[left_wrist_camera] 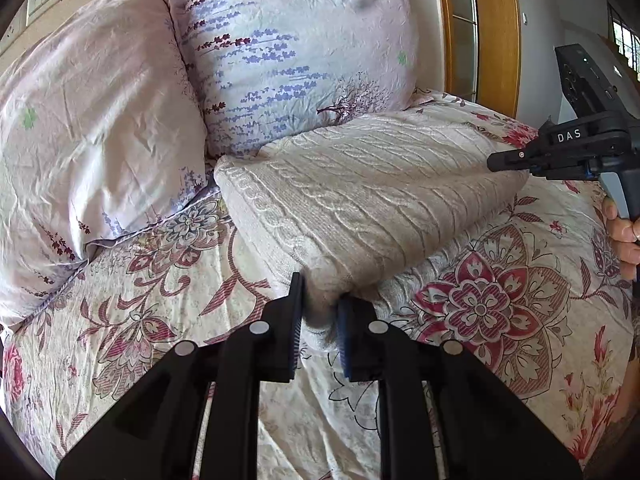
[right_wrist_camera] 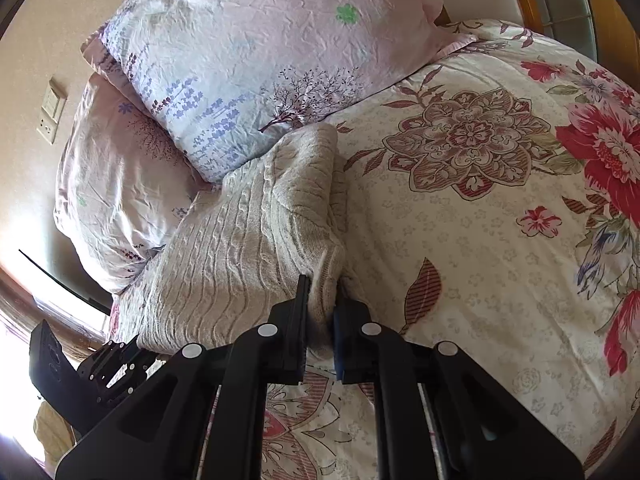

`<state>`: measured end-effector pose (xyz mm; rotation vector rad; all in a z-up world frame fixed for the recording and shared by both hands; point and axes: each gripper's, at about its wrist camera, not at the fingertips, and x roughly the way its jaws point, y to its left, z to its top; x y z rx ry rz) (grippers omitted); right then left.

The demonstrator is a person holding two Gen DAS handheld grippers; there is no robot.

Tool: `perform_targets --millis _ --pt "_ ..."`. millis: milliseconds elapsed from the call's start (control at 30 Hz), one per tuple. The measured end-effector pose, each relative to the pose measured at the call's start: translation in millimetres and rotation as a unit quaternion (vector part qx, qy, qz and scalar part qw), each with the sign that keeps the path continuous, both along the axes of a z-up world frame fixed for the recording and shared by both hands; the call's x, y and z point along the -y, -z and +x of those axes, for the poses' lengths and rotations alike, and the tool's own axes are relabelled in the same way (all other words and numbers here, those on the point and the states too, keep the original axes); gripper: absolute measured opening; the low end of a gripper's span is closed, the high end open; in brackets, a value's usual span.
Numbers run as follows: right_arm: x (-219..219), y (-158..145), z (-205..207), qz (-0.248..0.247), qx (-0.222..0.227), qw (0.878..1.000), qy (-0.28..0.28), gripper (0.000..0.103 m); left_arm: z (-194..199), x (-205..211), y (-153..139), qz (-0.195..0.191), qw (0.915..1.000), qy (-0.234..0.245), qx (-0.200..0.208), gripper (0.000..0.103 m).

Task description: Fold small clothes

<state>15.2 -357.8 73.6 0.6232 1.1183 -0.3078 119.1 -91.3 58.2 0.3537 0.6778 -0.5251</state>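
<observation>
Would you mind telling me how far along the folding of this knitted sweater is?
Done: the cream cable-knit sweater already lies doubled over on the floral bedspread. In hand: the left hand-held gripper and the right hand-held gripper each pinch a corner. Left: laying the corners down and releasing them.

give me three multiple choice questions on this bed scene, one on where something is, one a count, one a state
1. Where does the sweater lie?
A. on the floor
B. on the bedspread, below the pillows
C. on a chair

2. How many pillows are there?
A. two
B. four
C. none

3. What is the left gripper doing?
A. hanging open over the bed
B. holding a pillow
C. shut on the sweater

Answers:
1 B, the knit rests on the flowered cover.
2 A, one pillow beside another pillow.
3 C, knit fabric is bunched between its fingers.
</observation>
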Motion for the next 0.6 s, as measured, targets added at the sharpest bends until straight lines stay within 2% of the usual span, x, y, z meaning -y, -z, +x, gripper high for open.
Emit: perform_targets --millis 300,500,567,600 --pt "2 9 -2 0.003 -0.012 1.000 0.000 0.011 8 4 14 0.026 0.9982 -0.030 -0.046 0.015" --pt "4 12 -1 0.001 -0.015 1.000 0.002 0.011 9 4 16 0.028 0.9972 -0.040 -0.057 0.017" --pt "3 9 1 0.002 -0.018 1.000 -0.002 0.011 6 0 14 0.019 0.9975 -0.039 -0.056 0.025" --pt "4 6 1 0.011 -0.014 1.000 -0.003 0.011 2 -4 11 0.019 0.9977 -0.039 -0.052 0.037"
